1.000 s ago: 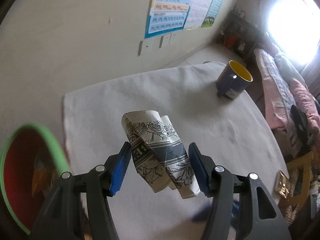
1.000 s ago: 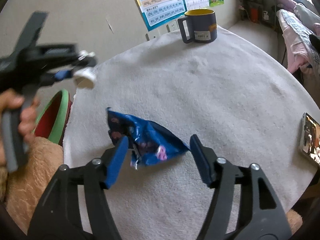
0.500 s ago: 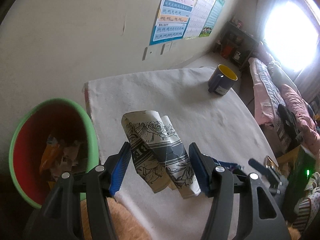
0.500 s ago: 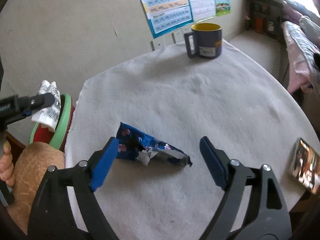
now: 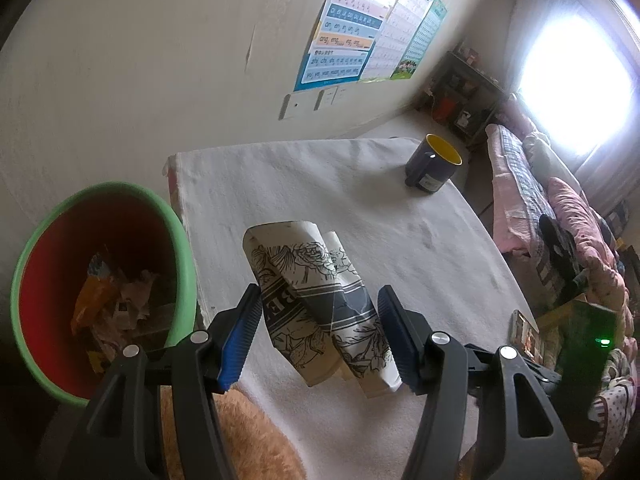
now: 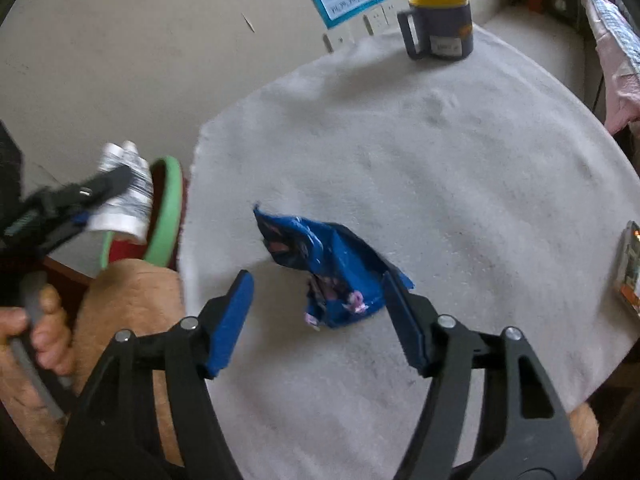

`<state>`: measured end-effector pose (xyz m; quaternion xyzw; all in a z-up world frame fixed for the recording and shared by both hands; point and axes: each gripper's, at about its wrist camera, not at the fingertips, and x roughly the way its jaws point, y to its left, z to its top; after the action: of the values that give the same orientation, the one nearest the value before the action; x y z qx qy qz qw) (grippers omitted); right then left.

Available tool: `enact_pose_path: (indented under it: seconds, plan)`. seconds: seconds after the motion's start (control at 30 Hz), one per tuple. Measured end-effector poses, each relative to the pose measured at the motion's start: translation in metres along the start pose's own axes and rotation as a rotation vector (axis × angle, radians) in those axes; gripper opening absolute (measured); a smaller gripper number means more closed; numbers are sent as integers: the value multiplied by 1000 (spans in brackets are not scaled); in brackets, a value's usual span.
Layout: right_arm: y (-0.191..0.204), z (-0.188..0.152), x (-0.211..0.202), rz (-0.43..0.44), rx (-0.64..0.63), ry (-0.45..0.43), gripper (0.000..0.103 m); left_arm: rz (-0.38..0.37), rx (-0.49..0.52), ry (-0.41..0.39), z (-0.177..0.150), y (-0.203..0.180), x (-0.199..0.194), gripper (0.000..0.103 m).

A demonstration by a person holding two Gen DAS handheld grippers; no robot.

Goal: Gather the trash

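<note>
**Mia:** Where is the trash?

**Ben:** There are two bits. One is a crushed paper (image 5: pixel 304 264) with black flowers drawn on it. The left gripper (image 5: pixel 318 300) has it.

**Mia:** Is it squeezed tight?

**Ben:** Yes. Both blue pads (image 5: pixel 240 332) press on the paper, one on each side. It hangs up in the air, over the near edge of the cloth (image 5: pixel 320 184) and close to the bin (image 5: pixel 176 232).

**Mia:** What does the bin look like?

**Ben:** It has a green rim and is red inside. It stands just beside the table, on the left. There is old trash (image 5: pixel 112 304) at the bottom, some of it orange.

**Mia:** And the other bit?

**Ben:** A blue wrapper (image 6: pixel 332 264), all crumpled. It is between the fingers of the right gripper (image 6: pixel 318 280), over the white cloth.

**Mia:** Does that one hold it?

**Ben:** No. Its jaws have just been closing, but they are apart now. The wrapper touches the right pad. There is a gap between it and the left pad. I cannot tell if it rests on the cloth or is lifted a bit.

**Mia:** Can you see the person?

**Ben:** A hand (image 6: pixel 36 328) grips the handle of the left gripper.

**Mia:** What else is on the table?

**Ben:** A dark blue mug (image 5: pixel 432 168), yellow inside, stands at the far side. A phone (image 6: pixel 630 268) lies at the right edge.

**Mia:** And around the table?

**Ben:** Posters (image 5: pixel 344 52) hang on the wall behind it. A bed (image 5: pixel 560 208) with pink covers is on the right.
</note>
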<state>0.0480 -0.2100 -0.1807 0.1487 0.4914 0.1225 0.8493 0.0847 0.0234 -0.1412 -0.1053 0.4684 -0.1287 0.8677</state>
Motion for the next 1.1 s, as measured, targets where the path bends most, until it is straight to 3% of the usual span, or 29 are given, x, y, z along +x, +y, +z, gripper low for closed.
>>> enact_pose_path:
  seconds: [0.17,0.33,0.5,0.8,0.97,1.1]
  plan:
    - [-3,20,-12,-99,-32,-39,69,-3,10,-14,-1,0,-4,57]
    - [-11,24,30,-137,-64,86,69,1,27,-45,-1,-7,-18,57]
    - [-12,8,47,-64,-17,139,75,22,62,-94,1,-13,-36,57]
    - [9,-9,47,-34,-38,159,74,21,83,-128,2,-20,-51,57]
    - [26,-16,43,-4,-62,153,39,23,79,-131,0,-17,-55,57]
    - [36,-16,28,-8,-74,106,24,26,75,-137,1,-14,-60,57]
